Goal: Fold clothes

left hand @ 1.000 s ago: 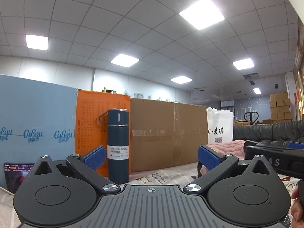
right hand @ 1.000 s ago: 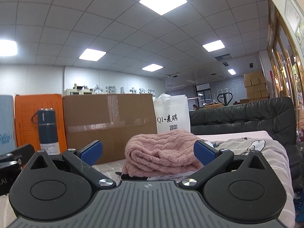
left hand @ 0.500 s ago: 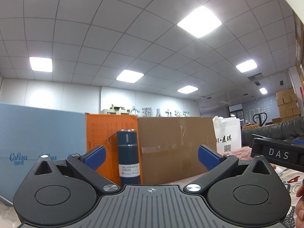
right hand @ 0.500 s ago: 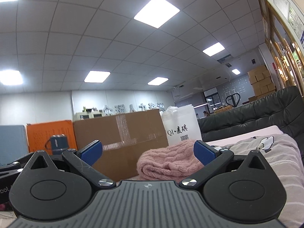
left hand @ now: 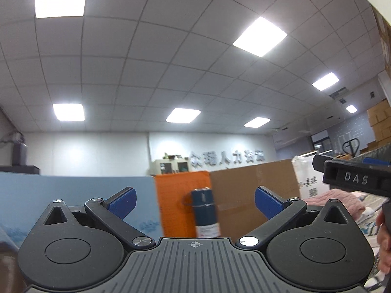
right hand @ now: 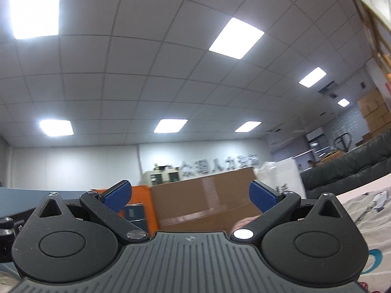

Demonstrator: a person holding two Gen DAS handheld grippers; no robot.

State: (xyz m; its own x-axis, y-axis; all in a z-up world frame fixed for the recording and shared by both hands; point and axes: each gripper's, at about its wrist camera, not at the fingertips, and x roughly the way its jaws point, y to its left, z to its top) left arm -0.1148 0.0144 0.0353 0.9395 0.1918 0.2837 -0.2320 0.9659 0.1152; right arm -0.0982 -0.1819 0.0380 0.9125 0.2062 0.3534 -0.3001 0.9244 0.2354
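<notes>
1. You've got two hand-held grippers up: your left hand-held gripper (left hand: 194, 201) and your right hand-held gripper (right hand: 189, 195), both tilted up so the ceiling panels fill most of each view.
2. One pink knitted garment (left hand: 342, 201) shows in the left wrist view, lying low at the right, just behind your right tool's black body marked "DAS". In the right wrist view only a blurred pink sliver peeks past the right finger link.
3. One grey printed cloth (right hand: 361, 210) lies spread at the right of the right wrist view.
4. One dark blue vacuum bottle (left hand: 204, 212) stands upright straight ahead of your left hand-held gripper, between its fingers in the view, well apart from them.
5. Behind the bottle you have one orange box (left hand: 180, 195), one brown cardboard box (left hand: 251, 193) beside it with a tape band across, one pale blue panel (left hand: 73, 193) to the left, and one white bag (left hand: 308, 183) with dark print to the right.
6. A dark leather sofa (right hand: 342, 168) runs along the far right of the right wrist view.
7. The edge of your hand (left hand: 385, 244) shows at the right border of the left wrist view.
8. Your left hand-held gripper is spread wide, blue pads far apart, holding and touching nothing.
9. Your right hand-held gripper is likewise spread wide, with nothing between its blue pads.
</notes>
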